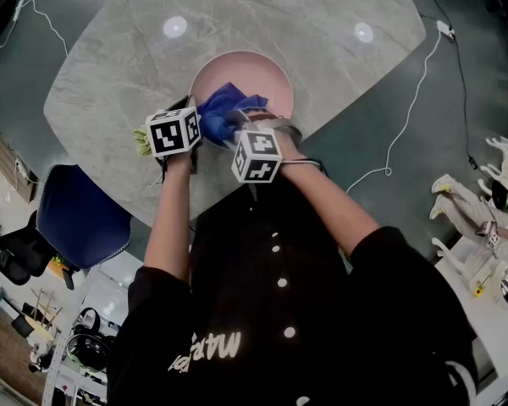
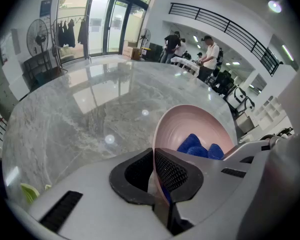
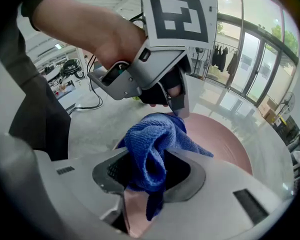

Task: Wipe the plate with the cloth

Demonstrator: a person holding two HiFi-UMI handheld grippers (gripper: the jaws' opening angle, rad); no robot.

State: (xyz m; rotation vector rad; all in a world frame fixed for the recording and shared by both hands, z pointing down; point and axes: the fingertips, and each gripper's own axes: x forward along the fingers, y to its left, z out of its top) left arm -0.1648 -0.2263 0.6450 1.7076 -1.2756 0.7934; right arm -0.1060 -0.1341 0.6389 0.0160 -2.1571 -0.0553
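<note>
Two grips set: left gripper pinches the plate rim, right gripper clamps the cloth over it; wiping itself looks unfinished.

left gripper: jaws clamped on plate rim, pointing steeply down | right gripper: jaws pinching cloth, tilted down, just beside the left one | left forearm, right forearm: bare, stretched forward, converging

Bright, even daylight from tall windows, lamp glare on the glossy table, heavy fisheye bending, dark corners.
</note>
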